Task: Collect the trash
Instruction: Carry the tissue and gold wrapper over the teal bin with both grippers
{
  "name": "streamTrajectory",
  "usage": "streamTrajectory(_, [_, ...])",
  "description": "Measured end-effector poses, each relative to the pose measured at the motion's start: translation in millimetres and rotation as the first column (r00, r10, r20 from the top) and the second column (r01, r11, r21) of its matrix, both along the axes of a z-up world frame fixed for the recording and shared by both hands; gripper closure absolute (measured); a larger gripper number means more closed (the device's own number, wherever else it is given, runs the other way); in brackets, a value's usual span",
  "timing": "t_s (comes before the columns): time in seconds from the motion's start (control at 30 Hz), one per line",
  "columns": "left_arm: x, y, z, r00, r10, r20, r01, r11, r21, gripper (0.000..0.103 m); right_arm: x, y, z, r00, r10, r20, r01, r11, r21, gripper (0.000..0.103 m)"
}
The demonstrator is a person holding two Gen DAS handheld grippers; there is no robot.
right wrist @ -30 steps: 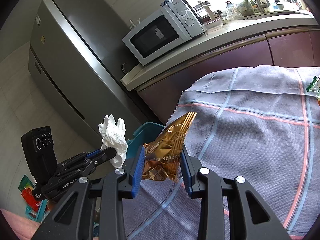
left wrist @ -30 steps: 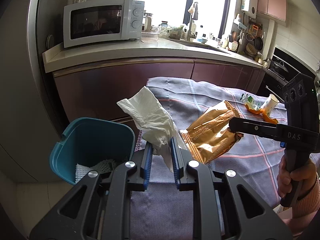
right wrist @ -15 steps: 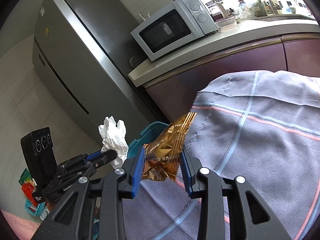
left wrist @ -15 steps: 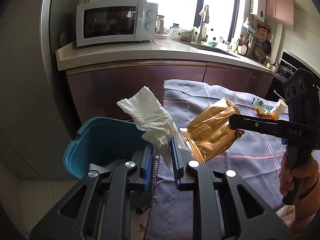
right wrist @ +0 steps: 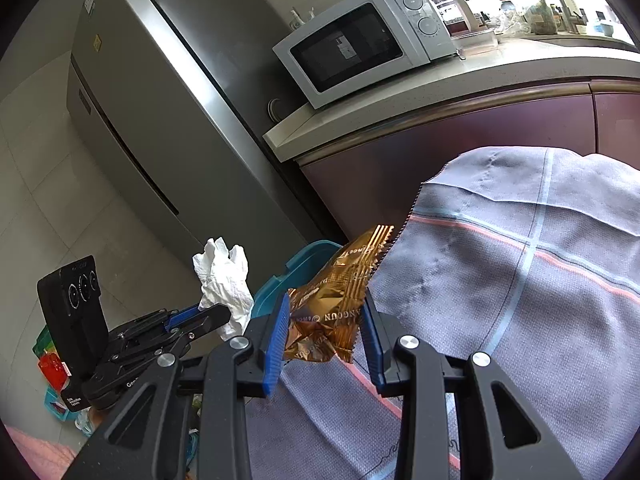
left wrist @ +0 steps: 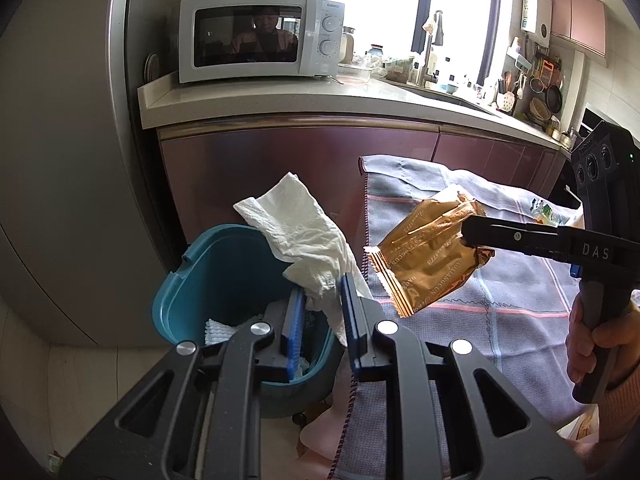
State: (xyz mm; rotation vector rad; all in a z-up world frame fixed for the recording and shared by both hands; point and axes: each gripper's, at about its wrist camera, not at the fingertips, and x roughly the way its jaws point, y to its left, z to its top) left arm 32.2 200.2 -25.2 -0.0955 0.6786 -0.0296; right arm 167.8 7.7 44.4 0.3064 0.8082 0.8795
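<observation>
Over the last second both grippers are travelling leftward off the table toward the bin (left wrist: 224,280), which is now sitting directly under the left gripper (left wrist: 320,312). The left gripper is clamped on a white paper towel (left wrist: 304,236), held above the bin mouth; release looks imminent. The right gripper (right wrist: 324,336) is closed on a gold snack wrapper (right wrist: 336,312), hanging just beyond the edge of the tablecloth (right wrist: 540,280), beside the bin but not yet over it. Clear air is lying between wrapper and towel. The bin rim, the cabinet front (left wrist: 300,168) and the fridge (right wrist: 168,128) are bounding the drop zone.
</observation>
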Motion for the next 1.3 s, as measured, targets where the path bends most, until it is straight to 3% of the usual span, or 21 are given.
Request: streamTrajectory(1.3, [20.0,22.7,-20.5,0.996,0.066,-0.057,-0.066,0.998,-0.010,0.084,25.3,61.8,-16.6,0.997,0.068,-0.031,-0.071,0.992,-0.109,0.070])
